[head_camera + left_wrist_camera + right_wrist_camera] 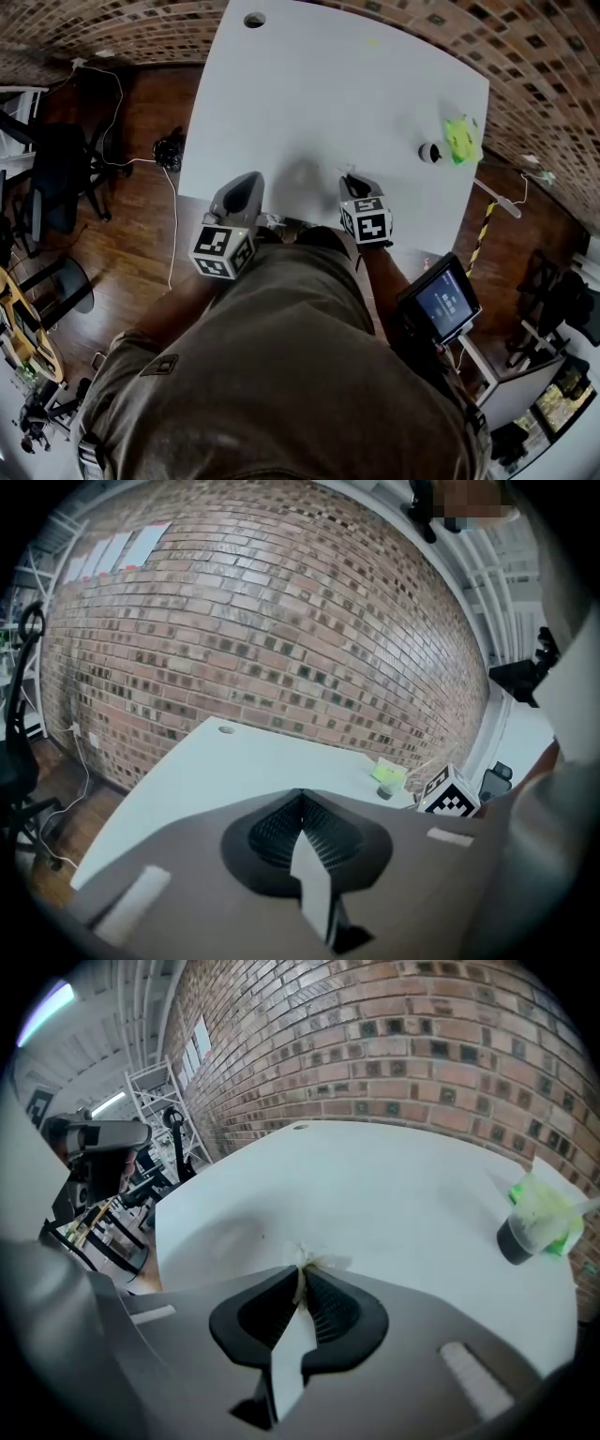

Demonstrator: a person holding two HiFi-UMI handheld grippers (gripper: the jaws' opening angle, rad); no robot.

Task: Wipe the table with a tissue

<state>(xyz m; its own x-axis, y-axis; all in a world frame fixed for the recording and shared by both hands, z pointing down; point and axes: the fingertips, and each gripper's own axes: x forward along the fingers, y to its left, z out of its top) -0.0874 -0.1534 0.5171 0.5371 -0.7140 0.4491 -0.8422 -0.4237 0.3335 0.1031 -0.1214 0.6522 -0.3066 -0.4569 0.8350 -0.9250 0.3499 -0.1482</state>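
The white table [328, 84] is seen from above in the head view. At its near edge my right gripper [353, 184] is shut on a small crumpled white tissue [306, 1259], which pokes out between the fingertips just above the tabletop in the right gripper view [302, 1277]. My left gripper [246, 186] hangs over the near left edge, jaws together with nothing between them [300, 799]. A green tissue pack [462, 138] lies at the table's right side, also visible in both gripper views [544, 1206] [388, 772].
A small dark cup [429, 153] stands next to the green pack. A round hole [254, 20] is at the table's far left. A brick wall [281, 630] runs behind. An office chair [56, 178] and cables lie left; a screen device [446, 302] sits right.
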